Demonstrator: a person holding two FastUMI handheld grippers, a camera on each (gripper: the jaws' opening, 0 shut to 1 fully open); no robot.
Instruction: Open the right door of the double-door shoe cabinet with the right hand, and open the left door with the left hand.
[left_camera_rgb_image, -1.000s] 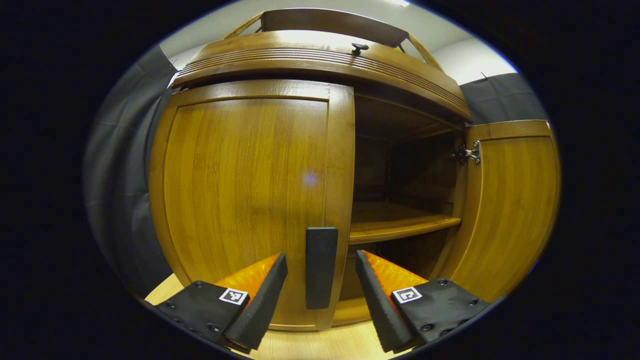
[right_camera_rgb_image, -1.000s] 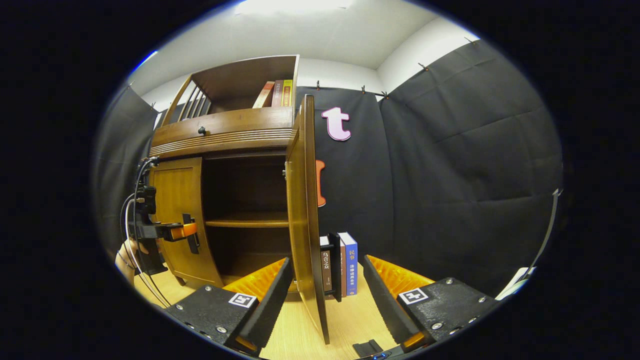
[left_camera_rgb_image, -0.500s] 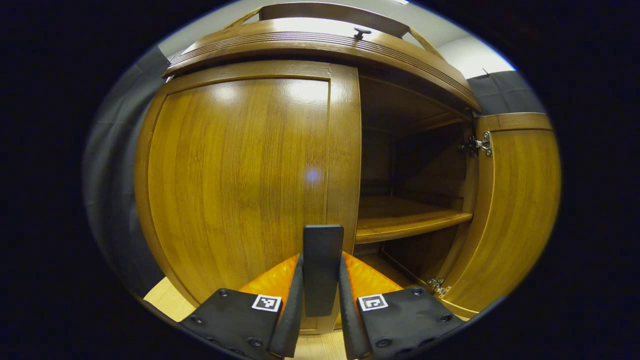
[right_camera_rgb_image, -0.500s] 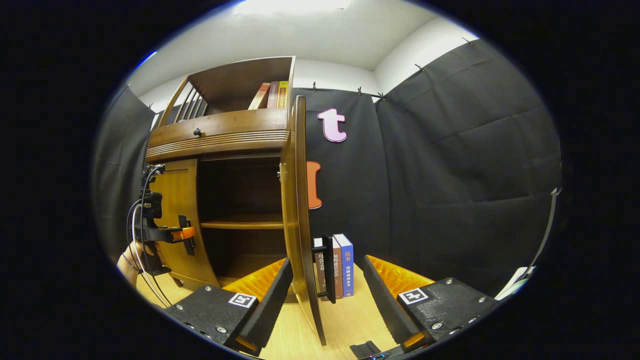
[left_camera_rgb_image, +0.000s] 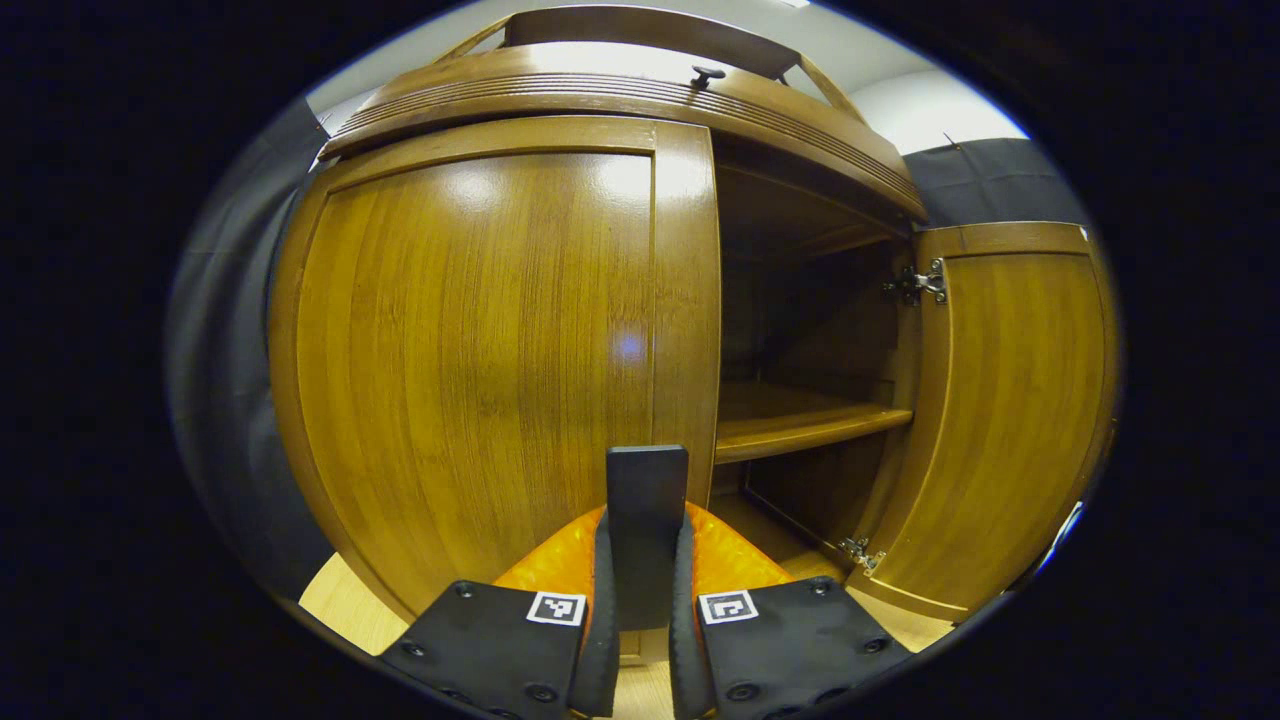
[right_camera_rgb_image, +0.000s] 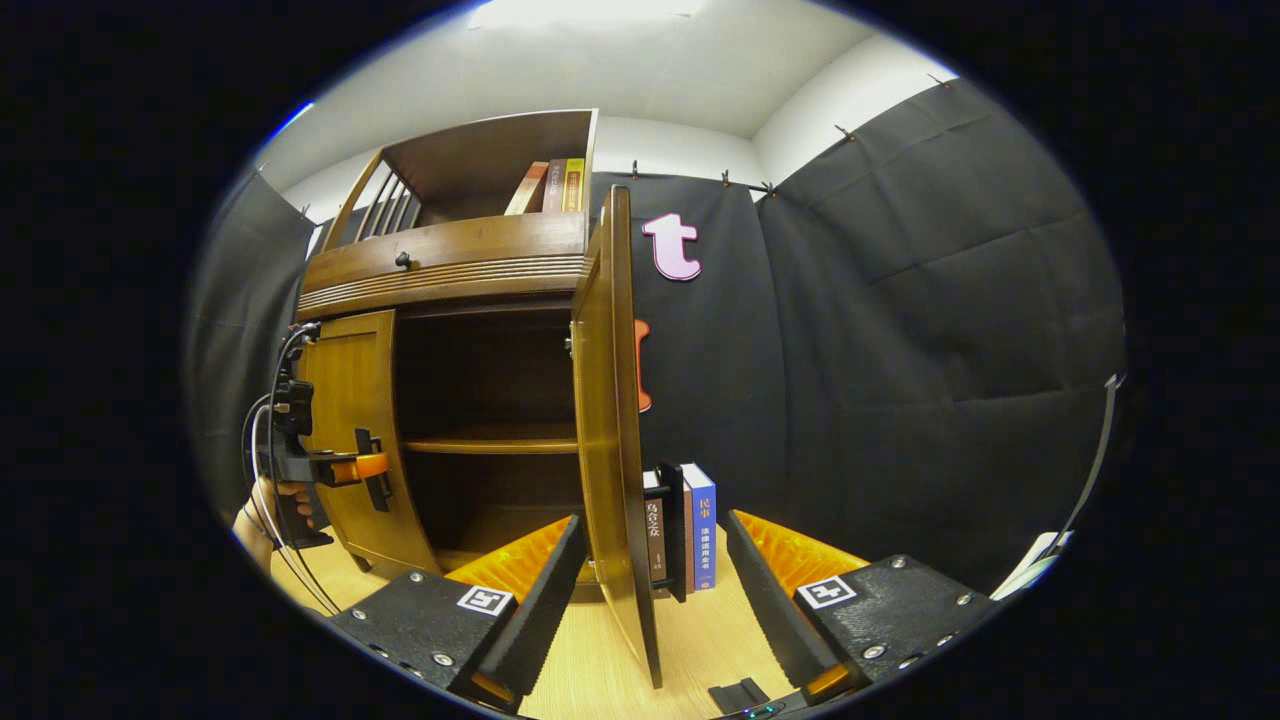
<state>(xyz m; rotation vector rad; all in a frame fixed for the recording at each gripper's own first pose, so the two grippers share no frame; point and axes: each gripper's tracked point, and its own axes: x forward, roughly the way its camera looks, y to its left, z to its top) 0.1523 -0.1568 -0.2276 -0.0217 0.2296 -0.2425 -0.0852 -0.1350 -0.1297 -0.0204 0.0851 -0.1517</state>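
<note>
A: The cabinet (right_camera_rgb_image: 450, 260) stood on the counter (right_camera_rgb_image: 600, 670), at about ten o'clock in the right gripper view. Its right door (right_camera_rgb_image: 605, 420) was already swung wide, edge-on between the right claw's (right_camera_rgb_image: 655, 580) fingers. That claw was spread wide and touched nothing.

B: And the left door (left_camera_rgb_image: 480, 350)?

A: Shut, or nearly; I could not tell which. In the left gripper view the left claw (left_camera_rgb_image: 640, 590) was narrowed onto the door's handle (left_camera_rgb_image: 645, 530) at six o'clock, both fingers pressed against its sides.

B: So the pull was the step in hand. How to do it well?

A: I judged the hinges lay along the door's nine o'clock edge, so the handle would travel an arc. Better to follow that curve than haul straight back, letting the wrist turn with the door. The grip should stay firm; a slack hold might slip off the handle.
</note>
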